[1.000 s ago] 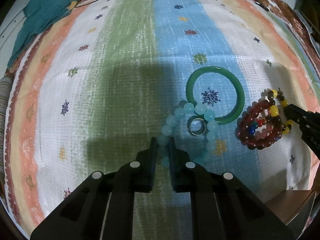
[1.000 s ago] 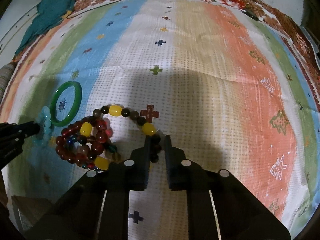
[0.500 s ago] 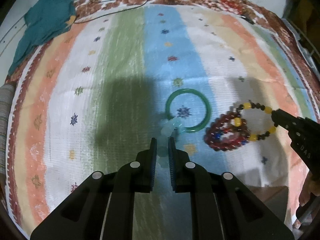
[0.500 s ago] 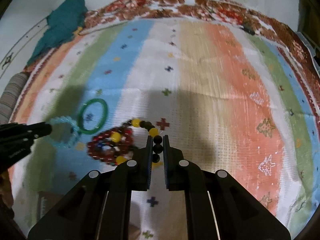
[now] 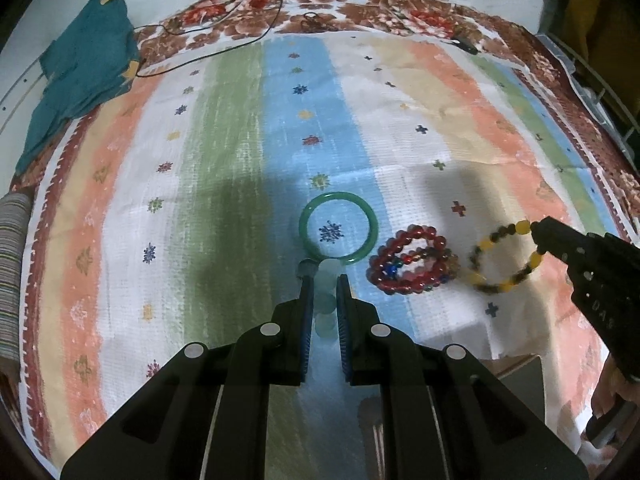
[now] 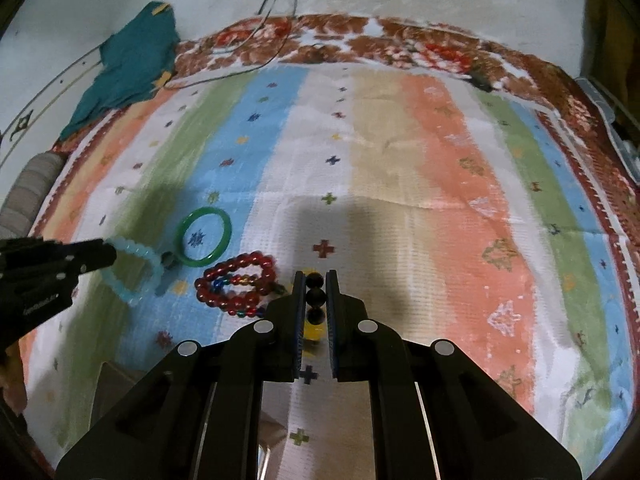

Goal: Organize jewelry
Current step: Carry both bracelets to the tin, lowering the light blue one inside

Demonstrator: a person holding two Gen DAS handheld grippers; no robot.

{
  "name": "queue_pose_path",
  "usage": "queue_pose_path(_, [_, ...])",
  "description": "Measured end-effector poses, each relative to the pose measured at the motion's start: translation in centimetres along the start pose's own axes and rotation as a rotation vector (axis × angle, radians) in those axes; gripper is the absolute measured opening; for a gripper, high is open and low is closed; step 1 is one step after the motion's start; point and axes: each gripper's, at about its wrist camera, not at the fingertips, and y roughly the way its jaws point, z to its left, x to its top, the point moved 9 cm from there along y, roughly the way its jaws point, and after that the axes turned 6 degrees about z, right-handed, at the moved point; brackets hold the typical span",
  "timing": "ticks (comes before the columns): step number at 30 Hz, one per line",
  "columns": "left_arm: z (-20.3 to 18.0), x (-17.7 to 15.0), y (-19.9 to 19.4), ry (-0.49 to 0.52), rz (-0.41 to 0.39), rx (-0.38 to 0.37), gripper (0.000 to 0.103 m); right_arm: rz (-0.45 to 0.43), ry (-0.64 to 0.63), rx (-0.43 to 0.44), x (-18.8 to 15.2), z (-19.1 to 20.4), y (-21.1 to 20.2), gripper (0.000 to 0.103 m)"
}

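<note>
My left gripper (image 5: pixel 324 278) is shut on a pale aqua bead bracelet (image 5: pixel 326 300), which hangs above the striped cloth (image 5: pixel 224 152). Just beyond its tips lie a green bangle (image 5: pixel 374 228) and a small grey ring (image 5: pixel 306 268). A doubled red bead bracelet (image 5: pixel 384 276) rests to their right. My right gripper (image 6: pixel 316 280) is shut on a bracelet of yellow and dark beads (image 6: pixel 316 296), lifted clear of the cloth. From the right wrist view the left gripper (image 6: pixel 110 256) holds the aqua bracelet (image 6: pixel 128 298) beside the bangle (image 6: pixel 230 232) and red bracelet (image 6: pixel 224 270).
A teal garment (image 5: pixel 84 76) lies at the cloth's far left corner. Thin cables (image 5: pixel 240 20) cross the far border. A striped cushion (image 5: pixel 12 264) sits at the left edge. The cloth's near edge drops off beside a brown surface (image 5: pixel 516 368).
Both grippers have risen and pulled back, each lifting its bracelet off the cloth. The bangle, red bracelet and ring stay where they lay and look smaller.
</note>
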Motion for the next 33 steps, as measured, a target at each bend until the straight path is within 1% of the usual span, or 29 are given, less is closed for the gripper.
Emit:
queue_pose_path(5, [-1.1, -0.4, -1.1, 0.022, -0.019, -0.006, 0.011, -0.007, -0.015, -0.012, -0.4, -0.1, -0.8, 0.011])
queue_pose_path(9, [-1.9, -0.6, -2.0, 0.032, -0.033, -0.017, 0.011, -0.004, -0.01, 0.012, -1.0, 0.0, -1.1, 0.011])
queue_pose_path(17, [-3.4, -0.9, -3.7, 0.069, -0.07, -0.014, 0.011, -0.049, -0.038, 0.028, -1.1, 1.0, -3.5, 0.011])
queue_pose_path(23, [-3.8, -1.3, -4.6, 0.061, -0.08, -0.035, 0.011, -0.063, -0.035, 0.039, -1.7, 1.0, -4.1, 0.011])
queue_pose_path(33, [-4.9, -1.8, -7.1, 0.073, -0.13, -0.072, 0.011, -0.116, -0.064, 0.032, -1.8, 1.8, -6.5, 0.011])
